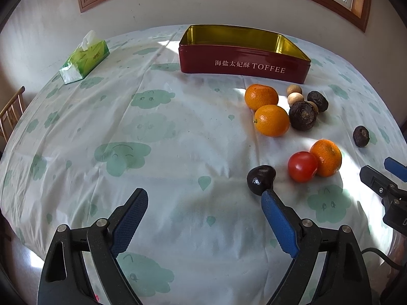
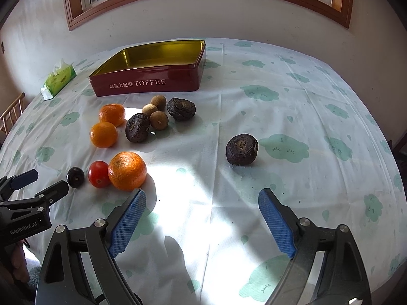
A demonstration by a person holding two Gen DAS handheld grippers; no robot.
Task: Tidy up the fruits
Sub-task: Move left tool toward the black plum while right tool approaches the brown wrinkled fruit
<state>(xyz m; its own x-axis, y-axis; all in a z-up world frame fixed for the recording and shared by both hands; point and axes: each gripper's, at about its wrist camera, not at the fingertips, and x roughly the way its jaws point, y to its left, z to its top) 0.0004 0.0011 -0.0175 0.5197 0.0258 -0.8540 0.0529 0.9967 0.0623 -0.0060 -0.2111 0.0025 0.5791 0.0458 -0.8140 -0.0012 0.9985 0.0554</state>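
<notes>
While nothing is in the red toffee tin (image 1: 244,62) yet, sorting looks unstarted: left wrist view, left hand-held gripper (image 1: 204,204) wide open, empty, small dark round fruit (image 1: 260,179) at its right pad, well short of the tin. Right wrist view: right hand-held gripper (image 2: 202,203) gapes empty; big orange mandarin (image 2: 127,170) nearest; clear cloth-covered worktop (image 2: 292,117) right of the tin, its edge far.
</notes>
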